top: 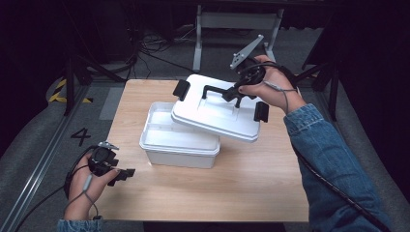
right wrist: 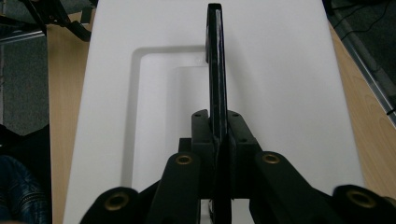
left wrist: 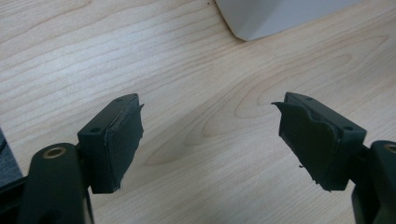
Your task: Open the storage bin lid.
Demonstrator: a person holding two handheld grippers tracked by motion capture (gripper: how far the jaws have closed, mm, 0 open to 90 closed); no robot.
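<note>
A white plastic box (top: 180,145) stands open near the middle of the wooden table (top: 251,188). Its white lid (top: 215,113) with black side clips hangs tilted above the box's right rear part. My right gripper (top: 231,93) is shut on the lid's black handle (right wrist: 216,70), which runs upright between the jaws in the right gripper view. My left gripper (top: 126,173) rests low at the table's front left, held by a hand, open with nothing between its pads (left wrist: 122,140). A corner of the box (left wrist: 275,16) lies ahead of it.
A grey table frame (top: 237,21) and cables lie on the floor behind the table. Yellow-black tape (top: 60,89) and a number 4 (top: 80,136) mark the floor at left. Bare wood stretches along the table's front and right.
</note>
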